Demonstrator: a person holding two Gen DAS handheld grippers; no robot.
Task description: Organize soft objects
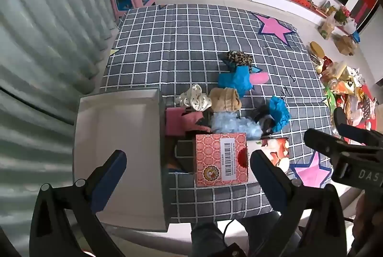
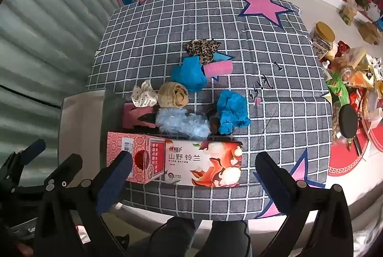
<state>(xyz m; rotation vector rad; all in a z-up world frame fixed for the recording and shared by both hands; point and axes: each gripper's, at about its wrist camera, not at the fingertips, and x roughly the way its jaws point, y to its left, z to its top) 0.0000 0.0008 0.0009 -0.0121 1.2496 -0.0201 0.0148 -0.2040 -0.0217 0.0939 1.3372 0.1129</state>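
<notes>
Grey checked mat (image 2: 167,25) w/ pink stars covers the floor; corrugated wall on one side, shelves & clutter at the back and far side. Soft objs sit in a loose heap mid-mat: leopard scrunchie (image 2: 203,47), blue cloth (image 2: 189,75), pink roll (image 2: 219,68), dotted cream scrunchie (image 2: 143,95), tan roll (image 2: 173,94), pale blue fluffy piece (image 2: 182,123), second blue wad (image 2: 232,112). Just in front of them, two tissue boxes (image 2: 203,165). White tray (image 1: 115,137) lies beside the heap at the mat's edge, seemingly empty.

Looks like the very start, nothing sorted yet. Next move prob needs one tong lowered onto a single item and closed, then carried to the tray.

Left gripper (image 1: 186,175) & right gripper (image 2: 194,175) both hang above the near edge, pointing steeply down, jaws spread wide, nothing between them.
</notes>
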